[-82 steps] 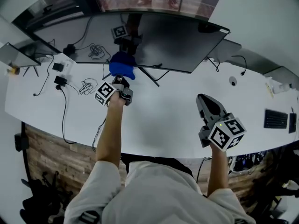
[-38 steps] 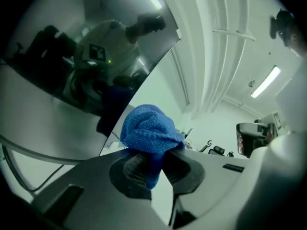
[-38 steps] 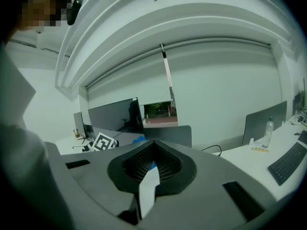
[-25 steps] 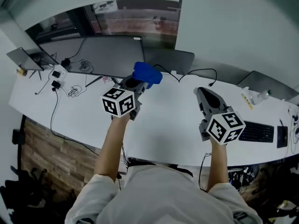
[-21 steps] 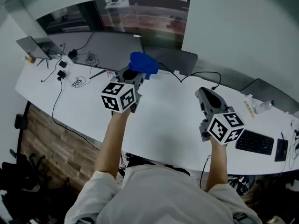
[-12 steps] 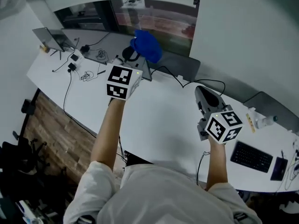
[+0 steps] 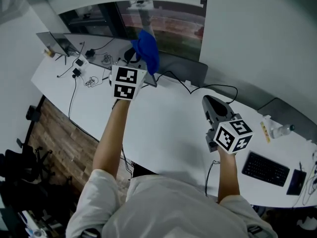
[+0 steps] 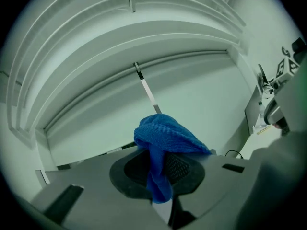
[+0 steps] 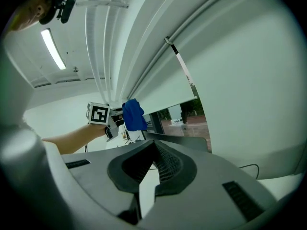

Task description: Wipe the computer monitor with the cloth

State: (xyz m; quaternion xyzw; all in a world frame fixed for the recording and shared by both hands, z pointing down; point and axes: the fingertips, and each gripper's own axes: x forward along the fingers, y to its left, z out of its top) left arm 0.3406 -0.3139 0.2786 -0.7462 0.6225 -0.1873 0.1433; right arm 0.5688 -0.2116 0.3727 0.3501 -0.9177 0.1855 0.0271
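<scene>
A blue cloth [image 7: 147, 52] is bunched between the jaws of my left gripper [image 7: 139, 65], which is held up in the air above the desk's back edge. In the left gripper view the cloth [image 8: 165, 139] spills over the shut pads and the gripper [image 8: 160, 170] faces a bare white wall. A dark monitor [image 7: 99, 44] stands behind and to the left of the cloth; the cloth is not touching it. My right gripper [image 7: 214, 109] hovers over the white desk [image 7: 163, 128], shut and empty. From the right gripper [image 9: 152, 163] view, the cloth [image 9: 134, 114] shows far off.
A second grey screen [image 7: 185, 72] stands right of the cloth, with a black cable behind it. Cables and adapters [image 7: 81, 71] lie at the desk's left. A keyboard [image 7: 265, 168] and a bottle [image 7: 282, 130] sit at the far right. A window runs along the back.
My left gripper has lifted the cloth away from the monitor's face and raised it higher. The right gripper has stayed over the desk, shut.
</scene>
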